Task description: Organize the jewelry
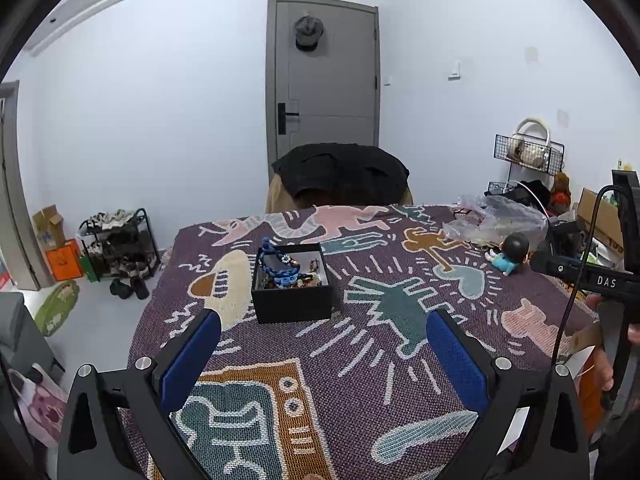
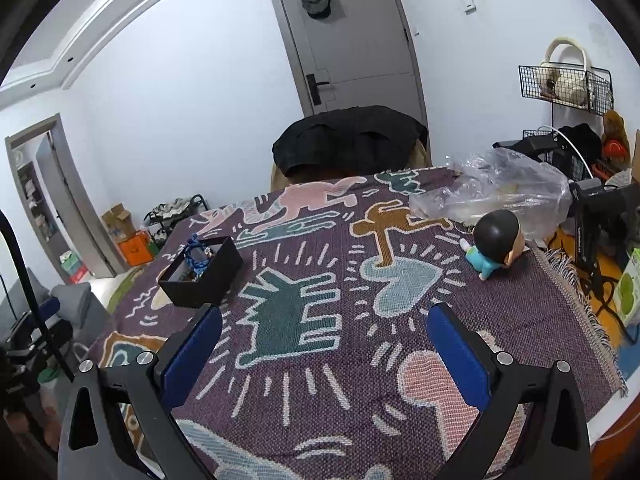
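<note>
Left wrist view, read from left to right: the left gripper [image 1: 323, 334] hovers over the patterned cloth [image 1: 360, 360] on the tabletop, its blue fingers [image 1: 192, 356] spread wide and holding nothing. Just ahead of the left finger stands the open black box [image 1: 294, 300], with a blue beaded bracelet [image 1: 276, 266] draped over its rim and a tangle of smaller pieces inside; what each piece is cannot be told at this size. Farther right lie a crumpled plastic bag [image 1: 500, 216] and a doll [image 1: 508, 254], then the other tool at the frame's edge.

From the right wrist view the right gripper [image 2: 324, 330] is likewise spread and empty, with the box [image 2: 204, 276] off to its left and the cloth bare between.

No loose jewelry shows on the cloth, so the gathering looks largely done. What seems left is tidying inside the box, chiefly the bracelet hanging over the edge, unless more jewelry lies hidden in the bag.
</note>
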Tool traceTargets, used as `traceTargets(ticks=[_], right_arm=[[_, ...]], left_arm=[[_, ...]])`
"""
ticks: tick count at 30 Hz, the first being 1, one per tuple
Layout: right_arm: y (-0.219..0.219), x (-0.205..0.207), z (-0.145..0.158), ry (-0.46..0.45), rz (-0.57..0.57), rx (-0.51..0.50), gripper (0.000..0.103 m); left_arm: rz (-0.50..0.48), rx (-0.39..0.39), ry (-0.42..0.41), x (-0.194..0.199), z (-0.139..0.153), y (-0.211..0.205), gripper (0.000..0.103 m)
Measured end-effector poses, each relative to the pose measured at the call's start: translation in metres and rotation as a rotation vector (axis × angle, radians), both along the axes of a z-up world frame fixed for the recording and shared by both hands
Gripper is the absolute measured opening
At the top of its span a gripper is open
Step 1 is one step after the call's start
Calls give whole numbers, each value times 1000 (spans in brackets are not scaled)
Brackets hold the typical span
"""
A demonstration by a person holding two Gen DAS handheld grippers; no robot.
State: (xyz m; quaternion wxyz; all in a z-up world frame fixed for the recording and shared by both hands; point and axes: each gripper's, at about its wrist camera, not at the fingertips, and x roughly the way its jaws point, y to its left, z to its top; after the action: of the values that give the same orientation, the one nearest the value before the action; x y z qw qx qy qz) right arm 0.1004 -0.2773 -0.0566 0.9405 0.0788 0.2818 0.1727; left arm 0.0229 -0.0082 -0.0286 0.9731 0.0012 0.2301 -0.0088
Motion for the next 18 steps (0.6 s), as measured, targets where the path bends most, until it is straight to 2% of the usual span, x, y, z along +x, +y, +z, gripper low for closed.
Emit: traceTargets(ticks=[18], right_arm=[[-3, 5, -8, 26, -9, 5, 103]], left_arm=[[2, -12, 17, 3, -4, 0, 103]])
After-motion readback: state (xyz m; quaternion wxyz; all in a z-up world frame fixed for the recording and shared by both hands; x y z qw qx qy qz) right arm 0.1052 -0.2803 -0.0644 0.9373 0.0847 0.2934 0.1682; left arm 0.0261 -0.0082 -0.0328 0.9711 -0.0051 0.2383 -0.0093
